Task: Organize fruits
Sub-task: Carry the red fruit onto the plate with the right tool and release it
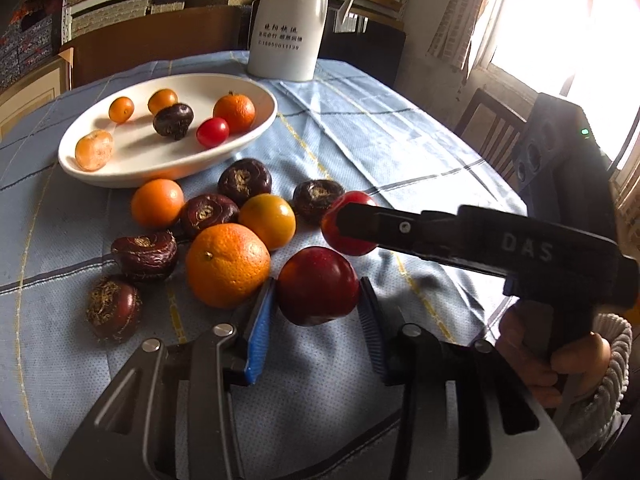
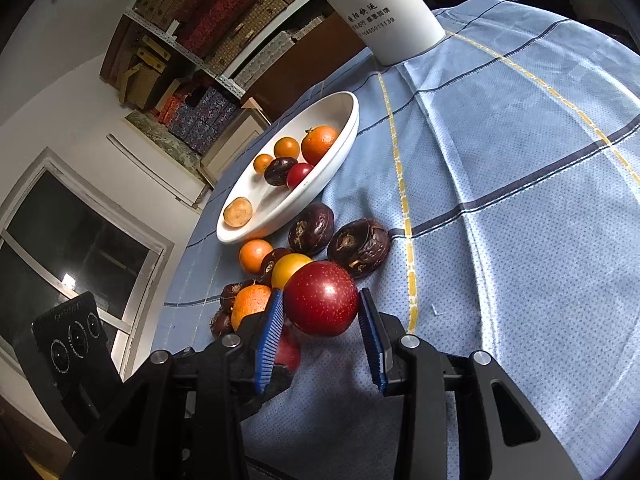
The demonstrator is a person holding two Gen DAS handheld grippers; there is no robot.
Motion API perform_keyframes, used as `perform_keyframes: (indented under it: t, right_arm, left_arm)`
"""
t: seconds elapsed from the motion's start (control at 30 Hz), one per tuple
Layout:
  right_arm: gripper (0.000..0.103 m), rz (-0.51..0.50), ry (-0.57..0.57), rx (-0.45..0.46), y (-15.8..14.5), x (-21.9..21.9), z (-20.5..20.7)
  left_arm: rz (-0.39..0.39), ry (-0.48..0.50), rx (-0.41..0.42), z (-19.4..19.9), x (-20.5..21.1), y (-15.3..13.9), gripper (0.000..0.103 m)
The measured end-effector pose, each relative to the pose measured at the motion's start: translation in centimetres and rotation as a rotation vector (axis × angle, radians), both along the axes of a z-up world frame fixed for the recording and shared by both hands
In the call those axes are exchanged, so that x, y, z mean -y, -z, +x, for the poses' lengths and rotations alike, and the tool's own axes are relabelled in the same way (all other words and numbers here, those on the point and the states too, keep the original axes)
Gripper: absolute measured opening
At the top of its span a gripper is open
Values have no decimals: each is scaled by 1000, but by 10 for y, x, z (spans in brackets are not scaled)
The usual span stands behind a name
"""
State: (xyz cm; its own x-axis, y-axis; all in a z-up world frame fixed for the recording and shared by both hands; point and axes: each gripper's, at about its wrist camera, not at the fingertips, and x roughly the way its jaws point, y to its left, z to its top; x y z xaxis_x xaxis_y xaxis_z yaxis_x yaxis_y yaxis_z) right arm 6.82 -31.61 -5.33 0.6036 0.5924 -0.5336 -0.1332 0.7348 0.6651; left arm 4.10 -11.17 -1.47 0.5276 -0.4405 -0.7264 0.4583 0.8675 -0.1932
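A white oval bowl (image 1: 100, 172) holds several small oranges, a dark water chestnut and a red cherry tomato; it also shows in the right wrist view (image 2: 344, 148). More oranges, water chestnuts and red fruits lie on the blue checked cloth in front of it. My left gripper (image 1: 318, 300) has its blue pads on both sides of a dark red fruit (image 1: 318, 284). My right gripper (image 2: 320, 312) has its pads against another red fruit (image 2: 322, 298), which also shows in the left wrist view (image 1: 348, 224). A big orange (image 1: 226, 264) sits just left of the left gripper.
A tall white thermos jug (image 1: 288, 20) stands at the back of the table (image 2: 520, 160). A wooden chair (image 1: 488, 124) stands at the right, by a bright window. Shelves with boxes fill the far wall.
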Motion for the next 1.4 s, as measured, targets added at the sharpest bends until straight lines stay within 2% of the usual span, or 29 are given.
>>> perform_keyframes:
  t: [0.23,0.33,0.5,0.63,0.8,0.83,0.87,0.93,1.0,1.07,1.1,1.3,1.4]
  right_arm:
    - [38,2,43,40,-11,7,-1]
    - [38,-38,48,52,-24,3,9]
    - [38,-46,5,63,-51,-17,43]
    - [38,-74,-14,56,-60,-43,81]
    - [41,-70,-40,21,-49,-70,115]
    - [43,-64,-34,14,-45,-70,117]
    - [47,-61,-31,13,-43,-68,118]
    - [48,-45,-18,27,-44,-60,115]
    - [50,-34,3,45,-47,-53,110]
    - [52,-30,15,56,-48,-47,105]
    - [52,-34,22,57,-48,-45,104]
    - [52,-34,70,51,-44,-27,95]
    - [53,-14,91,41,-39,-14,84]
  left_arm:
    - [-41,-44,46,0,-30,-24,40]
    - [-6,-104,78,22,-48,-38,40]
    - [29,-208,103,74,-71,-52,40]
    - [37,-231,94,106,-73,-44,40]
    - [41,-250,51,128,-78,-20,41]
    - [43,-265,54,130,-83,-18,48]
    - [45,-284,54,132,-87,-18,59]
    - [-2,-307,49,131,-99,-23,70]
    - [-31,-321,67,127,-107,-31,71]
    - [-11,-339,96,120,-110,-35,80]
    - [-2,-346,105,116,-112,-36,81]
    - [-12,-354,87,101,-119,-30,81]
    - [3,-372,95,91,-123,-27,90]
